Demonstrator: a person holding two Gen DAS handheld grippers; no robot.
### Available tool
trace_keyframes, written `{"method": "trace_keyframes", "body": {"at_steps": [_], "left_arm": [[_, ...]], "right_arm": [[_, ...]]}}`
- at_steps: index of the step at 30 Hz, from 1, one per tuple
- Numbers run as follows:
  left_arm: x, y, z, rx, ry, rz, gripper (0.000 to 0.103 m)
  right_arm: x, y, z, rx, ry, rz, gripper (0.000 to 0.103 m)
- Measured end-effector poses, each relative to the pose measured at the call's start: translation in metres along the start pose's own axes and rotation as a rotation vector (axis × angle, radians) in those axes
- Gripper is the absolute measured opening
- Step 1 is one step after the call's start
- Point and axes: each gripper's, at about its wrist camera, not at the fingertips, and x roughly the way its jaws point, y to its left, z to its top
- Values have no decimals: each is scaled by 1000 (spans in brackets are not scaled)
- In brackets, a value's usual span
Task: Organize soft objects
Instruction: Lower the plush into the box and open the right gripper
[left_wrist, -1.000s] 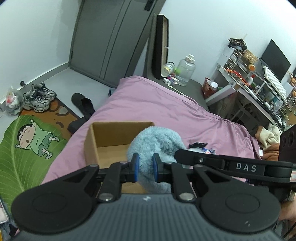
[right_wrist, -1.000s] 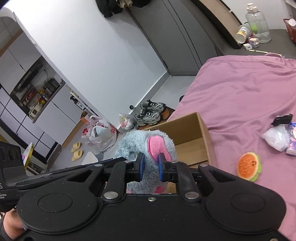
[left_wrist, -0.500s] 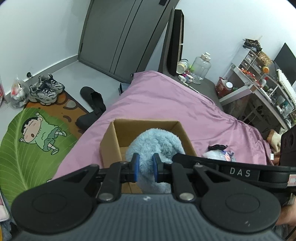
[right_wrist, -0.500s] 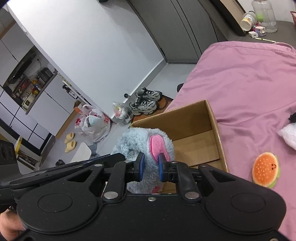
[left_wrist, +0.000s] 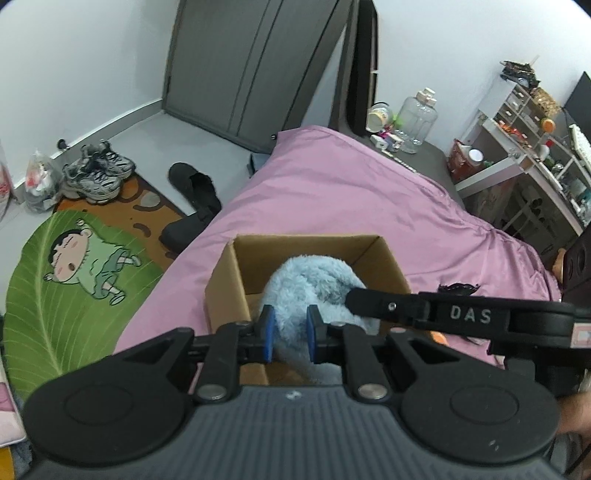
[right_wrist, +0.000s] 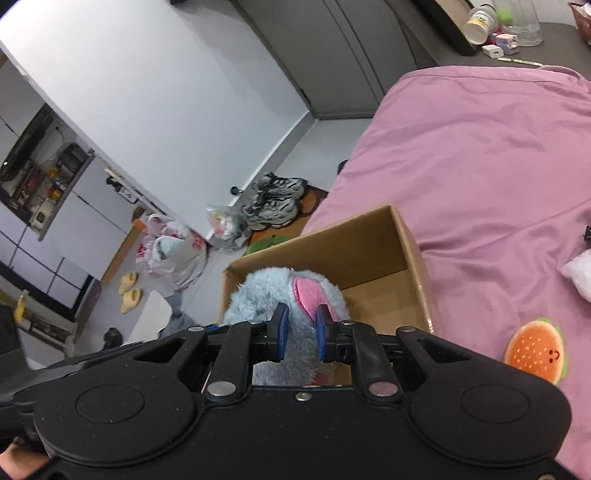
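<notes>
Left wrist view: left gripper (left_wrist: 289, 334) jaws were clamped on blue plush toy (left_wrist: 314, 284), held w/ toy partly inside open cardboard box (left_wrist: 225, 280) on pink bedsheet (left_wrist: 351, 192). Right gripper arm read "DAS" (left_wrist: 470, 315).

Right wrist view: right gripper (right_wrist: 300, 332) jaws pinched same toy's fur beside pink ear (right_wrist: 308, 295). Burger plush (right_wrist: 535, 350) lay on sheet near box.

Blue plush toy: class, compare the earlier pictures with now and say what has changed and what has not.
Both hand-held grippers carried the blue plush toy down and forward, from in front of the cardboard box into its opening. Unchanged: left hand-held gripper and right hand-held gripper both clamp the toy; burger plush lies on the pink sheet.
</notes>
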Motion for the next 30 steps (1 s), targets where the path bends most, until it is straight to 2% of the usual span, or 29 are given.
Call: {"method": "trace_keyframes", "body": {"at_steps": [2, 3, 5, 7, 9, 11, 14, 18, 20, 23, 26, 30], "left_arm": [[0, 0, -2, 6, 10, 24, 19], [-1, 0, -3, 7, 11, 28, 19], [-4, -1, -3, 12, 16, 42, 24], [-7, -4, -4, 31, 9, 79, 33], [-11, -7, -2, 42, -5, 108, 43], [-16, -9, -2, 35, -23, 129, 52], [-23, -15, 0, 38, -43, 153, 60], [-36, -28, 0, 59, -94, 169, 70], [-44, -33, -2, 62, -120, 159, 76], [-52, -39, -5, 57, -138, 158, 81], [-55, -46, -8, 61, -121, 176, 81], [-63, -57, -15, 98, -114, 188, 82]], "right_arm": [[7, -3, -1, 6, 20, -6, 17], [9, -3, -2, 12, 36, 3, 22], [10, 0, -2, -4, 48, 40, 23], [4, 5, -1, -31, 39, 43, 43], [-5, 8, 1, -42, 20, 34, 52], [-14, 7, 3, -38, 11, 43, 53], [-30, 6, 5, -41, 1, 38, 56], [-52, 7, 4, -71, -29, 20, 77], [-61, 9, 3, -91, -35, 14, 82], [-74, 7, 2, -104, -35, -10, 87], [-87, 3, -1, -108, -43, -17, 88], [-101, -4, -6, -118, -44, -32, 97]]}}
